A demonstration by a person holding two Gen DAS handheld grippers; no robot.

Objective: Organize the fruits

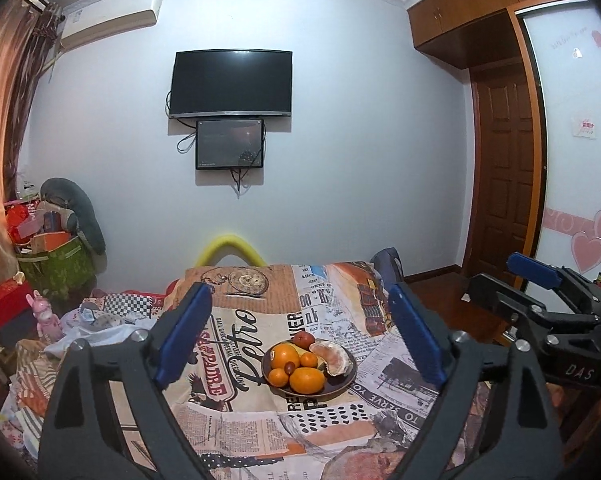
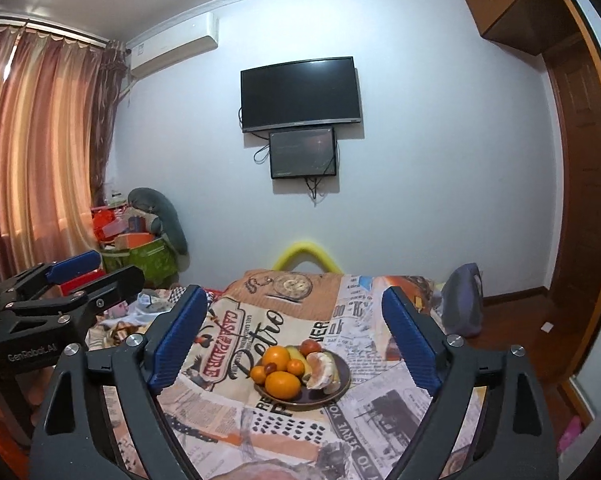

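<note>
Both grippers hang side by side above the near end of a table draped in a newspaper-collage cloth. The left gripper has its blue-padded jaws spread wide with nothing between them, and the right gripper stands the same way, wide apart and empty. From the right wrist view the left tool's black body shows at the left edge, stamped "GenRobot.AI"; from the left wrist view the right tool's body carries the letters "DAS".

The fruit sits together on a dark round plate in the middle of the cloth, ahead of both tools and untouched by either. On it lie several oranges, a banana partly hidden beneath them, a red apple at the far side, a small dark red fruit among the oranges, and a peeled pomelo piece on the right.

The cloth's print reads "CASA PADRE" in a red banner, a large script "Retro", and, near the plate, "TO SERVE YO".

On the far wall hangs a dark television with a smaller screen just below it.
</note>
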